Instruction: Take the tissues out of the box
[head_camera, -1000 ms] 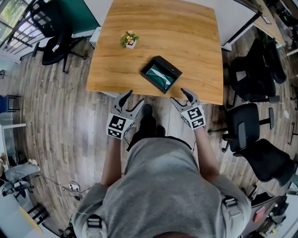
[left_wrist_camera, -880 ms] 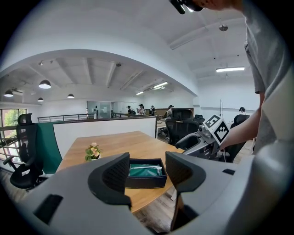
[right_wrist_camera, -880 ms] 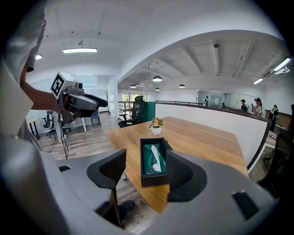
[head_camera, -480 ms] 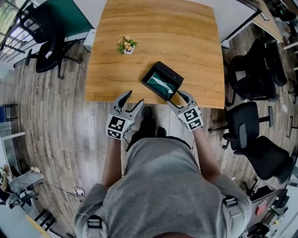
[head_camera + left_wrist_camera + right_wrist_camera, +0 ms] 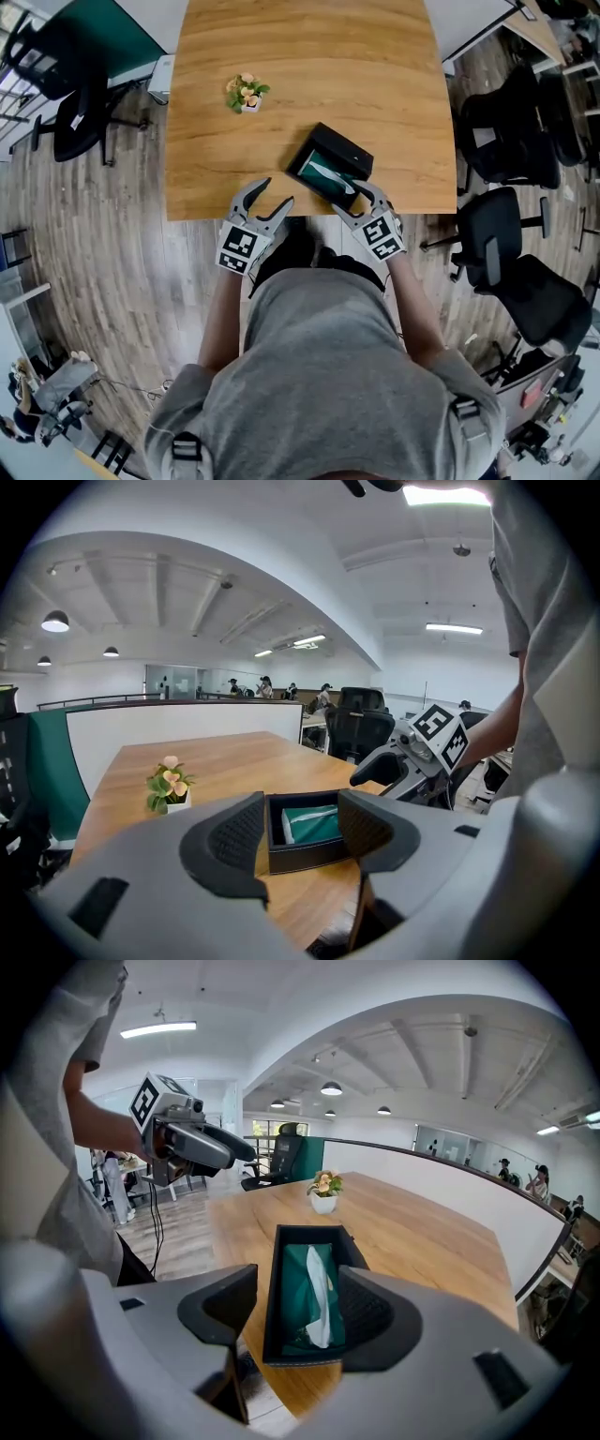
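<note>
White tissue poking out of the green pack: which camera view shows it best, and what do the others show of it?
The right gripper view: the white tissue lies close and lengthwise along the green pack. The head view shows a small pale streak; the left gripper view shows only a thin white edge.

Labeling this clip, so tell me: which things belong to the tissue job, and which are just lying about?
Job: black box, tissue pack, white tissue, left hand-held gripper, right hand-held gripper.
Lying about: potted plant, office chairs.
</note>
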A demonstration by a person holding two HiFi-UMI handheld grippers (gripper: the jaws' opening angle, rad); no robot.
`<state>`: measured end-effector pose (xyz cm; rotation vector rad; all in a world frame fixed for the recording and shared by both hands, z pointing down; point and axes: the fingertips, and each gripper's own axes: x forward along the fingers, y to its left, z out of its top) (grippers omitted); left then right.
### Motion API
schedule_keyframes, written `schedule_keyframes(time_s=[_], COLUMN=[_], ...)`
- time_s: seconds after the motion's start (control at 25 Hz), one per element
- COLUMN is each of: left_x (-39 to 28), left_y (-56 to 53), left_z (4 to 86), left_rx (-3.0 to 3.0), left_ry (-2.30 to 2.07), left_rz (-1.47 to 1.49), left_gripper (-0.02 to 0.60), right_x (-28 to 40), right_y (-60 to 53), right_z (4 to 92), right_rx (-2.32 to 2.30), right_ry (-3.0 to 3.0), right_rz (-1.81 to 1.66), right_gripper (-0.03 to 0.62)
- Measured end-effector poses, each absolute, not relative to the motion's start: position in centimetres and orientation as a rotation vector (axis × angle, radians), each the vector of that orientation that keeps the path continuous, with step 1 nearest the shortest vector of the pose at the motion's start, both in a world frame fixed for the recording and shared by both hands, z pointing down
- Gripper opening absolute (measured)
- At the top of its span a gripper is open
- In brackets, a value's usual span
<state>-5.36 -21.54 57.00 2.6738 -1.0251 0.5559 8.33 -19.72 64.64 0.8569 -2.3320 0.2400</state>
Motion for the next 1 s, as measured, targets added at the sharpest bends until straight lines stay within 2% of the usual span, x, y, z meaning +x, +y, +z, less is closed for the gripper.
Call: schedule_keyframes(time_s=[0.36, 1.0], left_x=[-5.1, -5.4], left_y=[-23.7, -26.4], left_z=[58.3, 58.8], left_rx=[2.720, 2.664], left_ry=[-0.905, -0.965], left_rz=[0.595, 0.622], left_gripper=[0.261, 0.261], right_x=[8.9, 6.7], right_y=[-21.7, -24.0], right_z=[66.2, 69.3], right_rx=[0.973, 0.768], right_ry=[-2.312, -2.291], right_rz=[0.357, 0.371], right_gripper=[0.276, 0.278])
